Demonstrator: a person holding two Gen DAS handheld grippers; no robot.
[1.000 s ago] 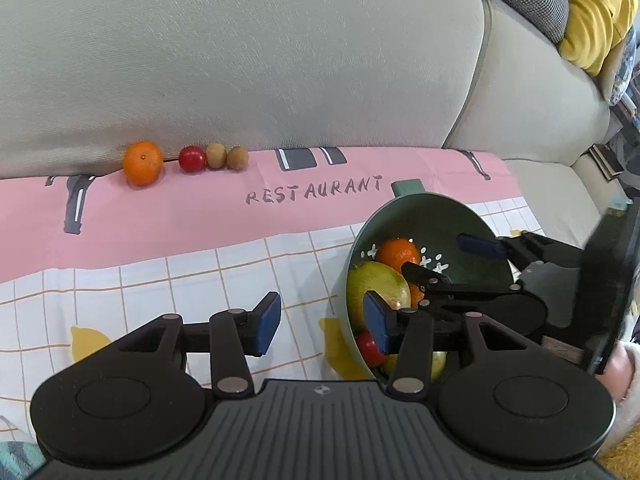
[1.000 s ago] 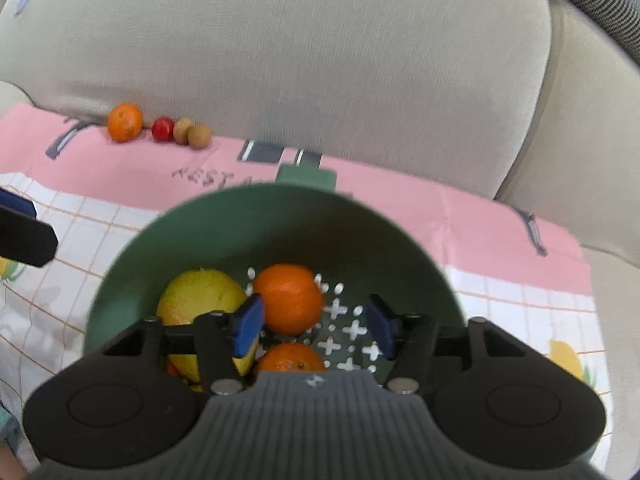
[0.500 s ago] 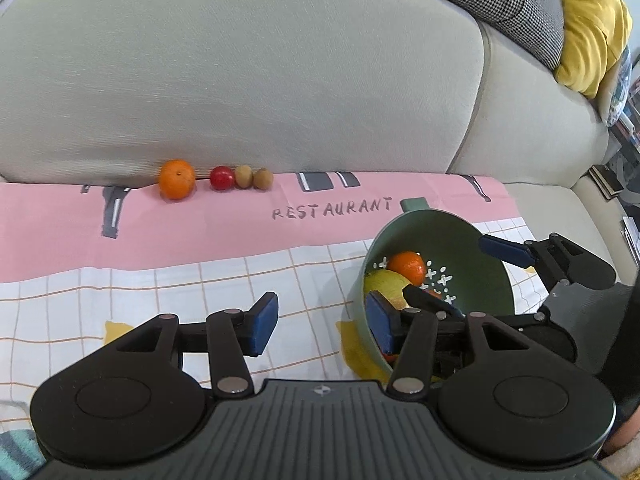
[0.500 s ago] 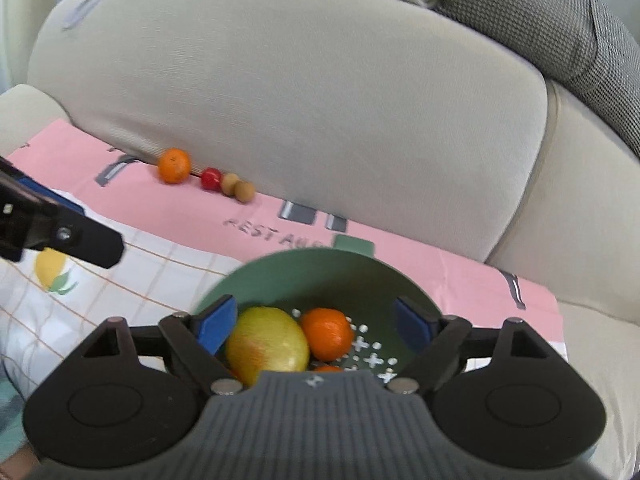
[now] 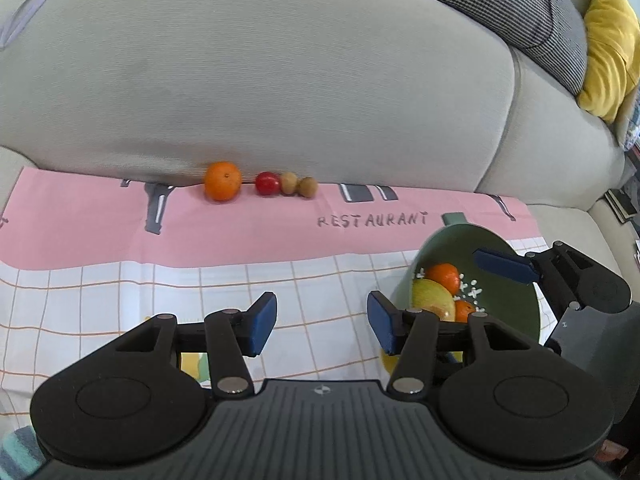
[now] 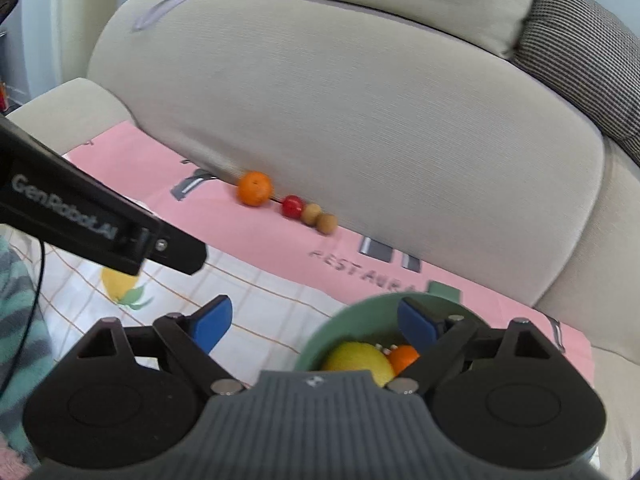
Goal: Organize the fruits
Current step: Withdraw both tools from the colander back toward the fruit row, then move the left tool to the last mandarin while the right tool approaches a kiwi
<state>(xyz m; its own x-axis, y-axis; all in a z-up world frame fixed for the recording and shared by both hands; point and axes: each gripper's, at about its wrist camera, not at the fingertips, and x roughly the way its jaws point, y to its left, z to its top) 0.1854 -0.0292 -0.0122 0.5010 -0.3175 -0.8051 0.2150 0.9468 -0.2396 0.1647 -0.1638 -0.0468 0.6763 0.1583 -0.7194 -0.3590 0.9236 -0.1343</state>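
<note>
Left gripper (image 5: 322, 322): jaws parted and just widening, nothing between them, over checked cloth (image 5: 120, 292).

Right gripper (image 6: 310, 320): jaws wide and just widening, empty, above green bowl (image 6: 320, 340).

Bowl holds yellow fruit (image 6: 356, 360) and oranges (image 5: 442, 276).

Along sofa back (image 5: 260, 80): orange (image 5: 222, 181), red fruit (image 5: 267, 183), two brown fruits (image 5: 298, 185), in a row.

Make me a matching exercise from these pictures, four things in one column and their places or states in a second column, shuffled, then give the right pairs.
Things:
1. red fruit
2. yellow-green fruit
3. lone orange
4. right hand-held gripper

Places or states:
A. inside the green bowl
B. open, holding nothing
C. left end of the row against the sofa back
D. between the orange and the two brown fruits

Pairs: 1-D, 2-A, 3-C, 4-B
</note>
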